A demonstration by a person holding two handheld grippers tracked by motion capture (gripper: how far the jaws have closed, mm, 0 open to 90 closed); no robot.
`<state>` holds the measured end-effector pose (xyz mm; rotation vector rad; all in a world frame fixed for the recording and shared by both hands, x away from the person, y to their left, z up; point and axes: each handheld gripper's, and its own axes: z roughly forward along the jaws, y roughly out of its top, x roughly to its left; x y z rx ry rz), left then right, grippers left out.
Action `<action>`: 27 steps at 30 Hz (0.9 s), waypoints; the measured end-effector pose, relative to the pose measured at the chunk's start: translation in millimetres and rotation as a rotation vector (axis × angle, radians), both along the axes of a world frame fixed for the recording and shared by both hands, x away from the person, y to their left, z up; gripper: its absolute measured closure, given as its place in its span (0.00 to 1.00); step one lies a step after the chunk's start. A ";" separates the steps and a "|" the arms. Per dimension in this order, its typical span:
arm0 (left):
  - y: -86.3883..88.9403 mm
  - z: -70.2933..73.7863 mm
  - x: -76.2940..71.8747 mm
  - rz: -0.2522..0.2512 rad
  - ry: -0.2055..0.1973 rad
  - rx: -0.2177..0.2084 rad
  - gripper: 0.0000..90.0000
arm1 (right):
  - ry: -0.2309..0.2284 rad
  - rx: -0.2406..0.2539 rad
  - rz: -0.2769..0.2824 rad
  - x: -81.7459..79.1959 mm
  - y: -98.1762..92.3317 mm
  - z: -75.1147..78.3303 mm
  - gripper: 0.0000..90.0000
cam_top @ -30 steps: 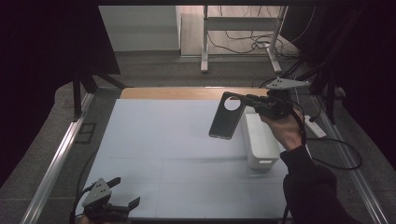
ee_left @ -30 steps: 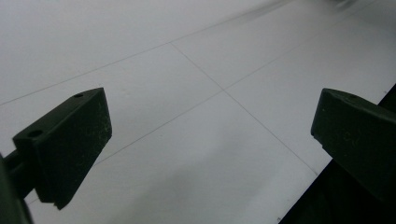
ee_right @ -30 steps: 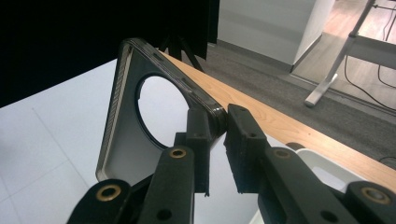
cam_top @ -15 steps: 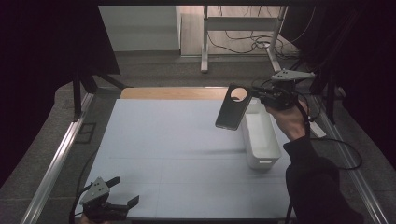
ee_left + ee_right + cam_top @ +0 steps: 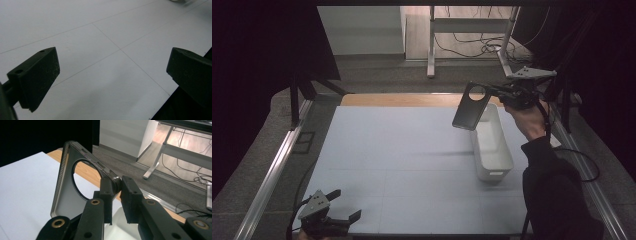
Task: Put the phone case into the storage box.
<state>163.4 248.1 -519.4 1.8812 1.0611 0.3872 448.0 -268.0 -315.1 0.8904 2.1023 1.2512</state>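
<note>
A dark phone case [image 5: 471, 106] with a round camera hole hangs in the air over the far end of the white bin [image 5: 492, 145], held by its top corner. My right gripper [image 5: 498, 93] is shut on that corner. In the right gripper view the two jaws pinch the rim of the phone case [image 5: 65, 185] at the right gripper [image 5: 119, 185]. My left gripper [image 5: 343, 206] rests low at the table's near left corner, jaws wide apart with nothing between them. The left gripper view shows the left gripper [image 5: 112, 68] over bare white tabletop.
The white table mat [image 5: 402, 155] spreads across the middle. A wooden strip [image 5: 402, 100] runs along its far edge. Metal rails [image 5: 272, 170] border the left and right sides. Desk legs and cables [image 5: 472, 45] lie on the floor beyond.
My right gripper has carried the phone case to the right and slightly up, from beside the bin to above its far end. The left gripper has stayed put.
</note>
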 end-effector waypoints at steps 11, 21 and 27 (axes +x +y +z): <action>-0.7 0.0 0.0 0.000 0.000 0.004 0.00 | -0.025 -0.032 -0.030 16.7 -14.7 4.1 0.88; -0.4 -0.1 0.2 0.002 0.003 0.002 0.00 | -0.053 -0.058 -0.060 34.7 -31.8 5.7 0.88; 0.3 -0.2 0.4 0.004 0.006 -0.005 0.00 | -0.068 -0.078 -0.083 45.5 -40.0 3.4 0.88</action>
